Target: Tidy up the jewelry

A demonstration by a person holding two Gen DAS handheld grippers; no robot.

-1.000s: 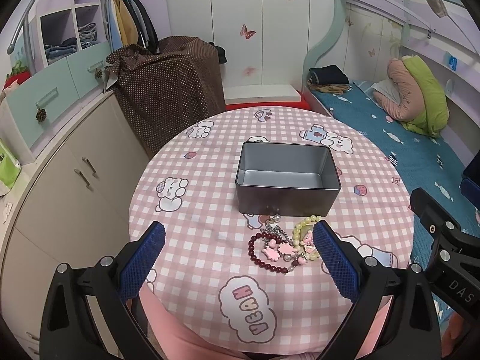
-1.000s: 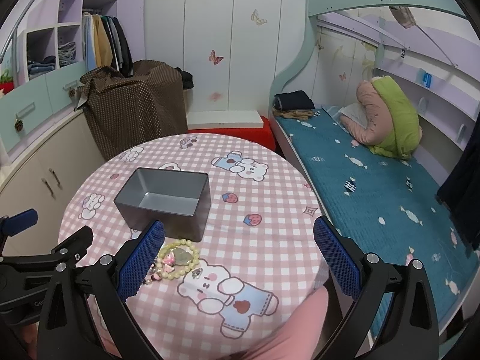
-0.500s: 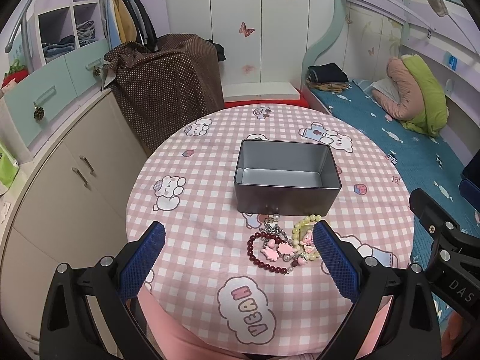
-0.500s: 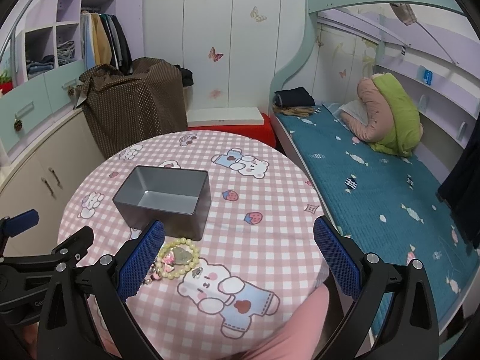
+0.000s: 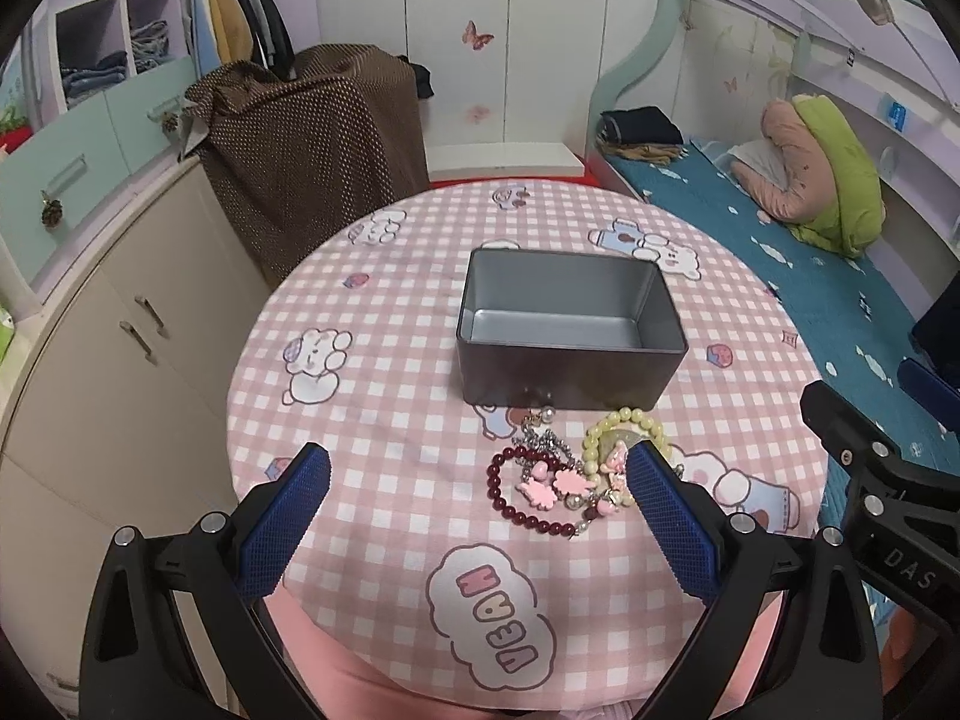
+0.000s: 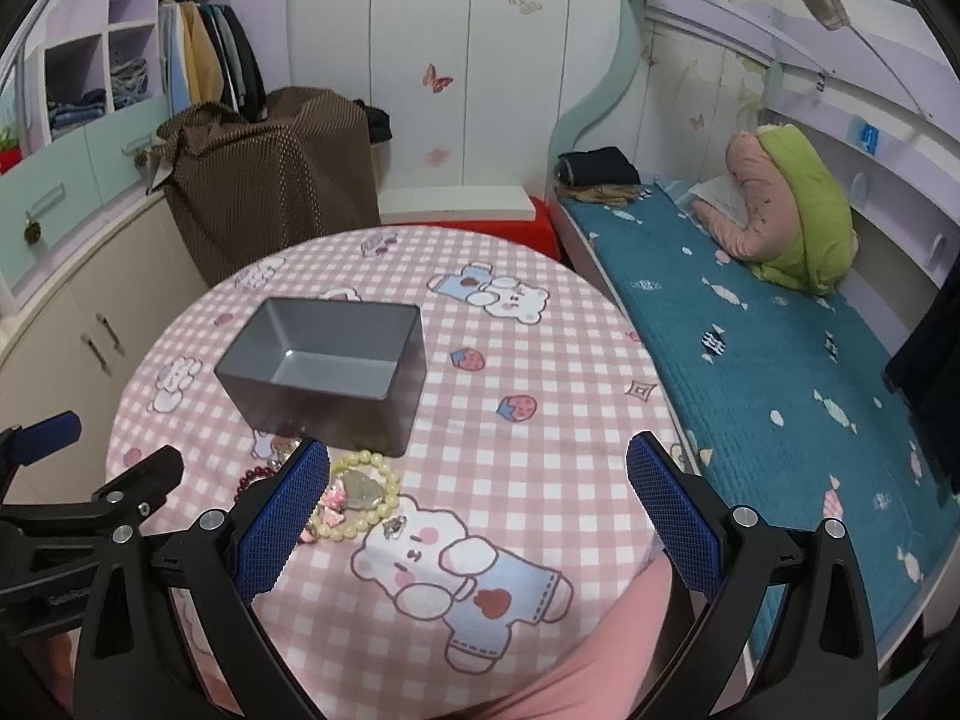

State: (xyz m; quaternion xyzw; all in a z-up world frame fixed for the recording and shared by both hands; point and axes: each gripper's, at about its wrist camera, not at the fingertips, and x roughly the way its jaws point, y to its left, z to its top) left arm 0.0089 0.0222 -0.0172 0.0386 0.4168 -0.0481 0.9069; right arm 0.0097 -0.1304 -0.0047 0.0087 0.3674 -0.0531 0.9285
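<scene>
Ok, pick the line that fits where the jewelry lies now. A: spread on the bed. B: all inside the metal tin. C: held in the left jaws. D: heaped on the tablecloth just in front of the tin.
D: the dark red bead bracelet and the yellow-green bead bracelet lie in a heap on the checked tablecloth before the metal tin, which holds nothing, and both sets of jaws stand open.

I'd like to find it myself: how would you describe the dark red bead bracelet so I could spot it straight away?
Start at the round table with the pink checked cloth, then find the grey metal tin near its middle. In front of the tin lies a small heap of jewelry; the dark red bracelet forms its left edge. It is the only ring of small maroon beads, unlike the pale yellow bead bracelet to its right.
</scene>
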